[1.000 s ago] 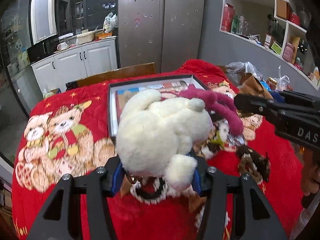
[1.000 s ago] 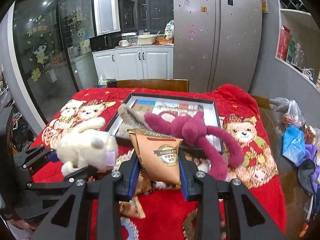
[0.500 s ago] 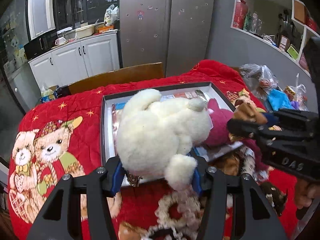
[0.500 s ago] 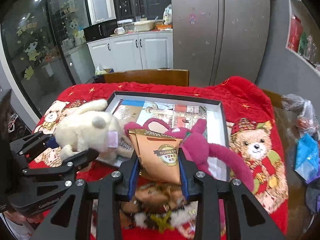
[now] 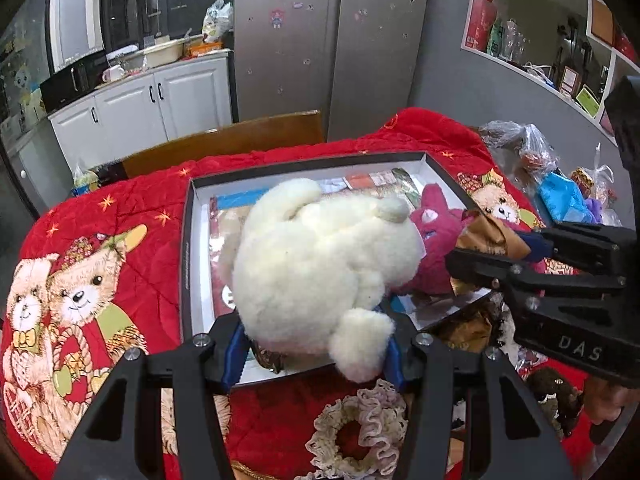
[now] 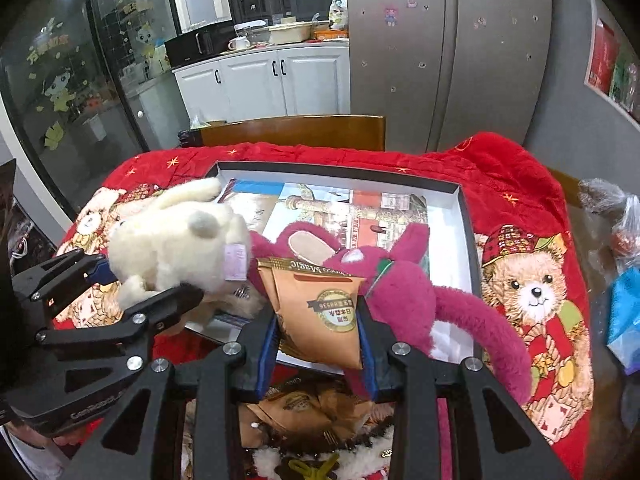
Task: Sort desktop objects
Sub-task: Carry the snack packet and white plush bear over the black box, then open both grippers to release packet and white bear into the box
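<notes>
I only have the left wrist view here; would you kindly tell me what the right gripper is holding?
Observer: The right gripper is shut on a brown snack packet with a round gold label.
Operator: Thank you. Is the pink plush fully inside the tray?
Observer: No, the pink plush has one long arm hanging out past the near corner of the tray.
Operator: Are more packets left?
Observer: Yes, similar brown packets lie below the right gripper.

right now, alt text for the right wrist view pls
The right gripper clamps a tan snack packet above a shallow box on a red quilt; a magenta plush lies inside, and the left gripper holds a white plush beside it.
</notes>
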